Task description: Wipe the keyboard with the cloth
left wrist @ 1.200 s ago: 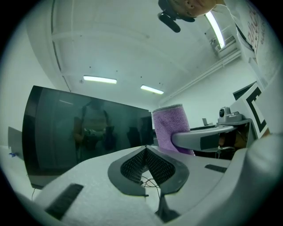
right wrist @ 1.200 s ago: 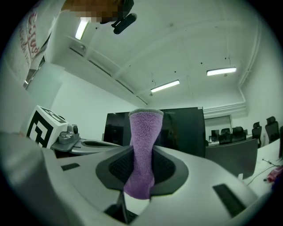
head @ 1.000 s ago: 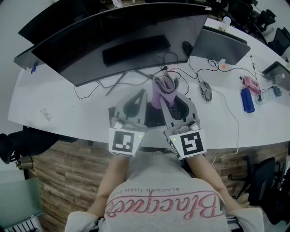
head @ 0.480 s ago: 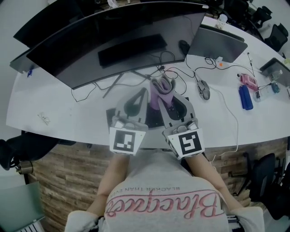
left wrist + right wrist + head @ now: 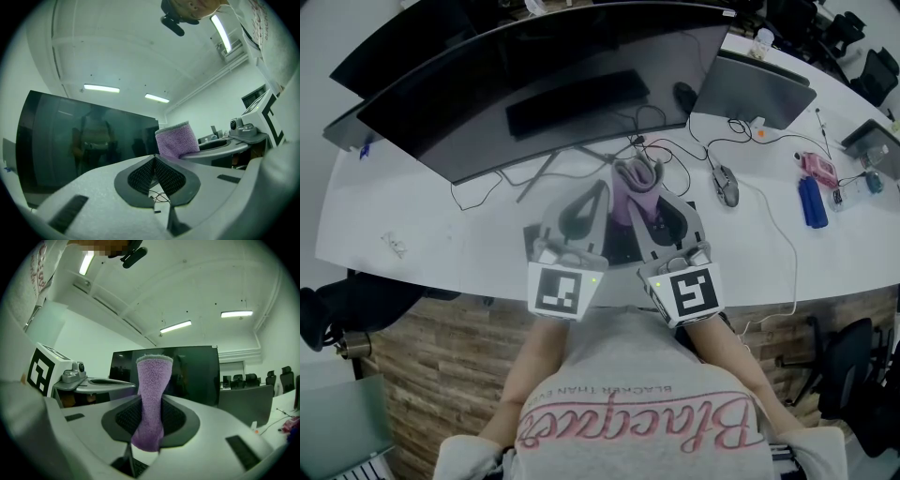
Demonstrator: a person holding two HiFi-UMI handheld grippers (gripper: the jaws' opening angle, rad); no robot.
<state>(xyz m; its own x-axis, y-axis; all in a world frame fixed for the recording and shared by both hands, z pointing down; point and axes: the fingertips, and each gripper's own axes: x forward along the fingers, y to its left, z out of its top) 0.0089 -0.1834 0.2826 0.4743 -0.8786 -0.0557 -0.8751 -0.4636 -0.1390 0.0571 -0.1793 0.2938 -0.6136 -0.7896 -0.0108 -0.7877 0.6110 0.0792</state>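
Right gripper [image 5: 149, 416] is pinched tight on the purple cloth [image 5: 151, 380], which sticks up past its tips. Left gripper [image 5: 154, 161] is squeezed closed with nothing in it. Both sit side by side over the dark keyboard [image 5: 617, 246] on the white desk [image 5: 441, 234].

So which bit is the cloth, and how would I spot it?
Find the big curved monitor on the white desk. Just in front of it, the right tool pinches the cloth: the only fuzzy purple thing, sticking out past its tips.
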